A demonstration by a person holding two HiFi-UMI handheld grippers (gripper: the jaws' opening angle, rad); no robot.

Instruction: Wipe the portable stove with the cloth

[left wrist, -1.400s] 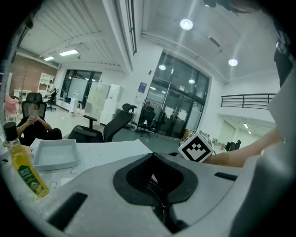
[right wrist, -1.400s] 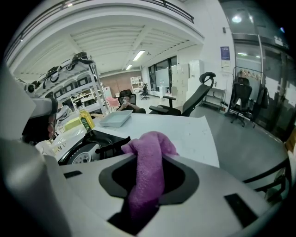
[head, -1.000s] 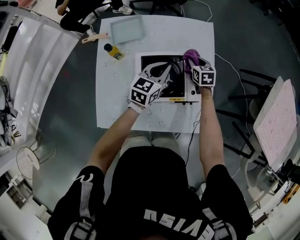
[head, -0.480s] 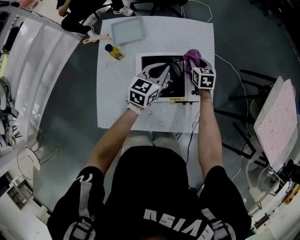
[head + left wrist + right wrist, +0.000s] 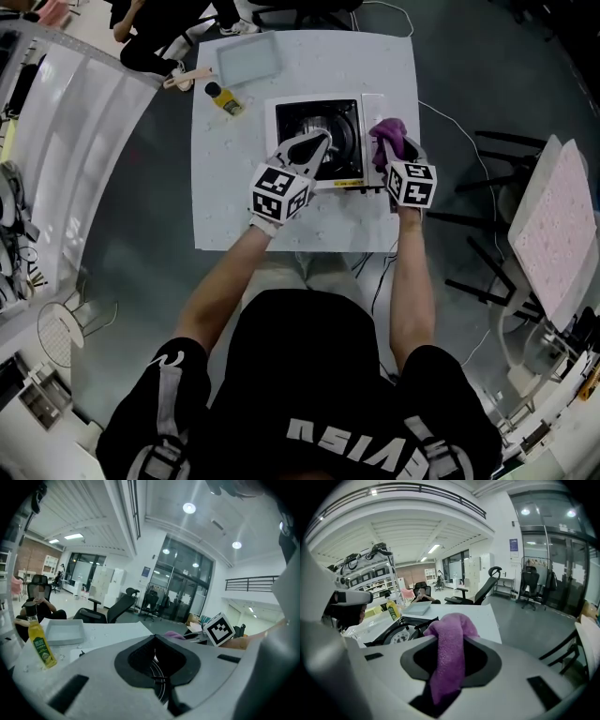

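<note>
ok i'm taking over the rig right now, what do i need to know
Left gripper: shut, empty, over the front of the black-and-white portable stove.
Right gripper: shut on the purple cloth, at the stove's right end; can't tell if the cloth touches it.
Done: cloth is in hand; how much is wiped doesn't show.
Left: wipe the stove top.

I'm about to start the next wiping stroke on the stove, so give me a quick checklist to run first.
1. Cloth gripped: ok; purple cloth pinched in right gripper.
2. Cloth touching portable stove: cannot tell; it sits at the stove's right edge.
3. Left gripper steadying stove: cannot tell; jaws together above its black top.
4. Bottle and tray clear of stove: ok; both apart, toward the table's far left.
</note>
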